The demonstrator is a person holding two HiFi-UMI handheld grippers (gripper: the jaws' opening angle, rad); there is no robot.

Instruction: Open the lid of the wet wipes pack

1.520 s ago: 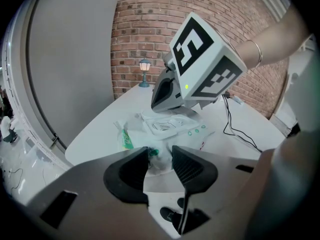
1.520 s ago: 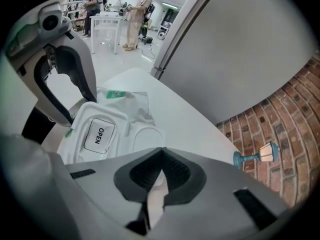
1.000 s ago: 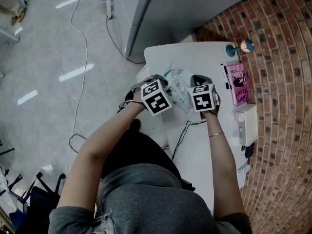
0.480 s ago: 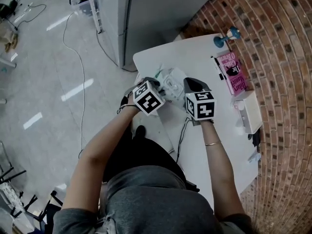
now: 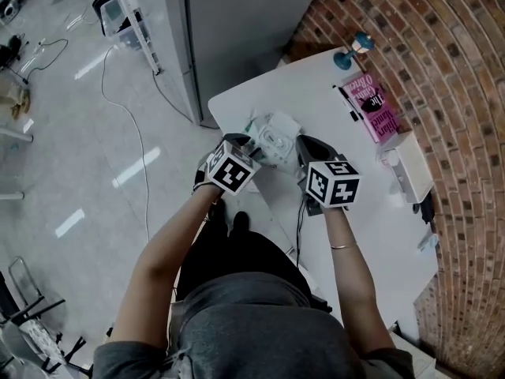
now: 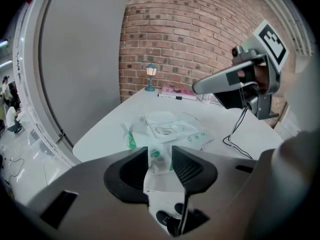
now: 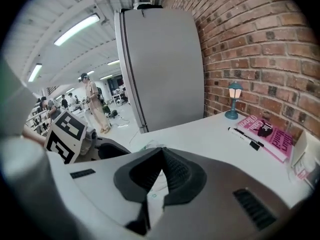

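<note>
A tall grey cabinet [image 5: 237, 30] stands just beside the far-left corner of the white tabletop [image 5: 331, 105]. The left tongs [image 6: 160, 153] reach in from the tabletop's left edge, slanting downward. They pinch the near end of the wet wipes pack [image 6: 187, 136], whose green-and-white wrapper fills the gap between their pads. The pack lies flat on the tabletop near that left edge. Its white lid [image 6: 160, 117] is flipped back toward the far end, leaving the opening bare in front of it. Just right of the pack the right tongs [image 7: 161, 153] hang raised above the tabletop, apart from the wrapper. Their jaws are pressed together, and nothing shows between the tips. A black cable [image 6: 234, 134] lies on the tabletop below them. Farther right lie a black marker [image 7: 245, 134] and a pink book [image 7: 272, 134]. A small blue lamp [image 7: 232, 100] stands beyond them by the brick wall [image 5: 461, 93].
</note>
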